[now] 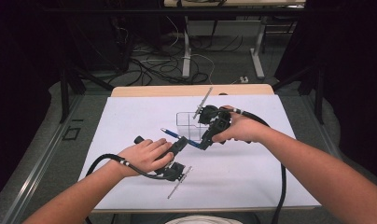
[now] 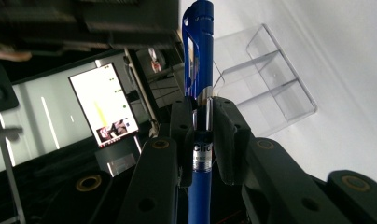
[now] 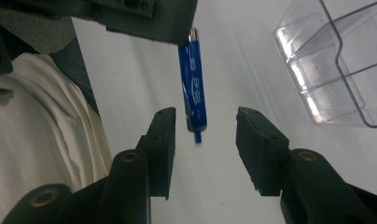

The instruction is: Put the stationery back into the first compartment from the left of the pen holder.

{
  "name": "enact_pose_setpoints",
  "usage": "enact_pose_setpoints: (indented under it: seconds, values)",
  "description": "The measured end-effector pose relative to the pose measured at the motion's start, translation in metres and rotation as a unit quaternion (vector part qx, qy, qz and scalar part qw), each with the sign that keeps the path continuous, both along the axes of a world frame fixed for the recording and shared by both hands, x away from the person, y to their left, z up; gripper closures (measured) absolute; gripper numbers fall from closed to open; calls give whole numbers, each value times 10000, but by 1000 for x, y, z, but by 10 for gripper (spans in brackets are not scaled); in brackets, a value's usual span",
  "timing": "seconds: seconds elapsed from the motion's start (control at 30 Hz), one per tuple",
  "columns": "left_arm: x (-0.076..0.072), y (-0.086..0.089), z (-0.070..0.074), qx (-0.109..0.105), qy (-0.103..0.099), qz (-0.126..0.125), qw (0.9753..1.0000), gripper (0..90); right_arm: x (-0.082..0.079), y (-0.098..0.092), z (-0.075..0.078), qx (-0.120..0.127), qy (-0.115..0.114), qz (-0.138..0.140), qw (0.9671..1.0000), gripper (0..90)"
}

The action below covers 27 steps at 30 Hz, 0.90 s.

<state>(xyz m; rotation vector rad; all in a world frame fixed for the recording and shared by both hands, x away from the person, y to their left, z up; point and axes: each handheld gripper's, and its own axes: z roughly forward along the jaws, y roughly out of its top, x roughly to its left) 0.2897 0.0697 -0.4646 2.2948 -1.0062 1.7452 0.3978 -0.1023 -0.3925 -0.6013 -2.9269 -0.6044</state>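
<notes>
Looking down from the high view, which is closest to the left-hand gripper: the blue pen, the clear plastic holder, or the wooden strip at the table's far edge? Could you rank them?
From the left gripper:
1. Blue pen: clamped in its jaws, so touching.
2. Clear plastic holder: just beyond the pen, mid-table, toward the right gripper.
3. Wooden strip: at the far edge of the table, well past the holder.

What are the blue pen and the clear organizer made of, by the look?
Blue pen: likely glossy plastic barrel, going by the sheen, with a shiny metal-looking band where the left hand-held gripper clamps it. Clear organizer: transparent rigid plastic, probably acrylic; the table shows through it, and its edges and dividers catch bright highlights.
</notes>
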Motion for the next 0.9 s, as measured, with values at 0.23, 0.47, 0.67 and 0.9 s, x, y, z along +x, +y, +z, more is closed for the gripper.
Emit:
enact_pose_setpoints:
  seconds: [0.23, 0.47, 0.67, 0.9]
  values:
    - [-3, -3, 1, 36, -107, -35, 9999, 795, -1, 13, -5, -102, 34, 230, 9997, 662]
    - [-3, -3, -3, -173, 56, -174, 9997, 795, -2, 20, -8, -189, 41, 358, 9992, 746]
    - [-4, -4, -3, -83, -3, -216, 9997, 794, -2, 22, -11, -214, 89, 295, 9993, 797]
    - [-2, -1, -7, 67, 268, 68, 9996, 793, -1, 22, -12, -183, 88, 234, 9995, 800]
